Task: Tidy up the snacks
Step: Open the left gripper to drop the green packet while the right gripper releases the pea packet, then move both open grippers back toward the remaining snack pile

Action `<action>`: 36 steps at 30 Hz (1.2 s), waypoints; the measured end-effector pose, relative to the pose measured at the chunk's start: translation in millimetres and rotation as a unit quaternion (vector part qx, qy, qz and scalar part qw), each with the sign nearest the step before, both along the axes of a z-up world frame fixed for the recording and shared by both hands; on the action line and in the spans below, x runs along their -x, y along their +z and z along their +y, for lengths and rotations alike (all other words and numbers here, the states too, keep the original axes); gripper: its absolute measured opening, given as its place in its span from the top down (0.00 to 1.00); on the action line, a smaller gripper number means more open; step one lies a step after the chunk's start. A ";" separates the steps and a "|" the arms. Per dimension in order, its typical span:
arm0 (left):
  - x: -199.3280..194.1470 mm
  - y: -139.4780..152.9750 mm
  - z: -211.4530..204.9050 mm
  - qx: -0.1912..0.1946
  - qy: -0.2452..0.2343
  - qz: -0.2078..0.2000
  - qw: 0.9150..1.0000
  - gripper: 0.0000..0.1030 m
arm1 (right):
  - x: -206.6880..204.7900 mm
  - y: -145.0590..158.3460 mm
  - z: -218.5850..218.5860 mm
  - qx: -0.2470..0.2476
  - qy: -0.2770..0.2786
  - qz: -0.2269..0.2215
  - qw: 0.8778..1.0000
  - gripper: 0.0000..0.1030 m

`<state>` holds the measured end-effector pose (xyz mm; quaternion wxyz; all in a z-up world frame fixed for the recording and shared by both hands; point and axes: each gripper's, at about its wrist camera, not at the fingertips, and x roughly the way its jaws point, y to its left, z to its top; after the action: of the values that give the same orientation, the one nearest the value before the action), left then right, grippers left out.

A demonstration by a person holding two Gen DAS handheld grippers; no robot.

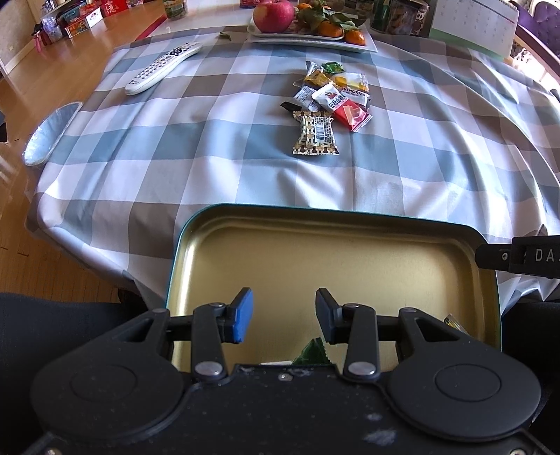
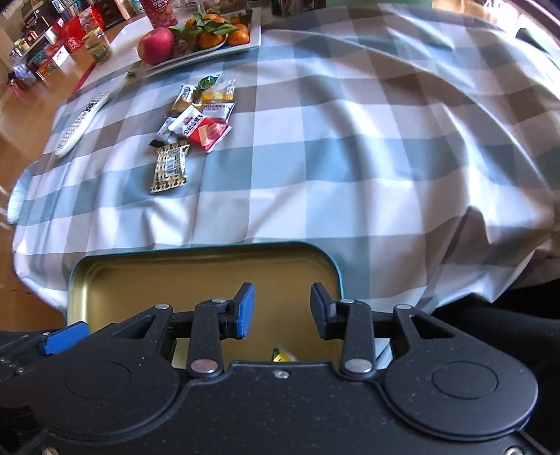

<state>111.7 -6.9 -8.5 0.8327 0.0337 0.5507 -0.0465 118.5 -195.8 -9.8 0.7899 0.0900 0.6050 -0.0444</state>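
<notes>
A pile of wrapped snacks (image 1: 327,98) lies on the checked tablecloth, with a gold patterned packet (image 1: 315,133) nearest me. The pile also shows in the right wrist view (image 2: 194,115). An open teal tin with a gold inside (image 1: 350,252) sits at the table's near edge, also in the right wrist view (image 2: 196,276). A green wrapper (image 1: 309,351) and a yellow wrapper (image 2: 283,355) lie in it. My left gripper (image 1: 283,315) is open and empty over the tin. My right gripper (image 2: 281,311) is open and empty over the tin's right part.
A white remote (image 1: 162,68) lies at the left. A white plate (image 1: 315,38) with an apple (image 1: 273,14) and tangerines stands at the back. A desk calendar (image 1: 472,24) is at the back right. A foil tray (image 1: 49,134) sits at the left table edge.
</notes>
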 end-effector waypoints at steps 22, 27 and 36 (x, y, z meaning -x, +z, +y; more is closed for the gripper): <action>-107.0 35.6 -5.5 -0.001 0.001 -0.070 0.998 0.55 | -94.2 1.4 2.8 0.010 0.020 -0.038 0.999 0.57; -144.7 34.9 -6.9 0.015 0.001 -0.059 0.998 0.55 | -117.9 -8.1 -1.8 -0.003 0.014 -0.027 1.000 0.57; -203.9 26.4 -10.2 0.011 0.000 -0.045 0.999 0.56 | -152.8 -24.7 1.1 0.016 0.019 -0.027 0.999 0.60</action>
<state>315.6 -17.1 17.9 0.8569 0.0261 0.5123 -0.0508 271.3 -194.7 -34.5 0.8078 0.0667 0.5846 -0.0364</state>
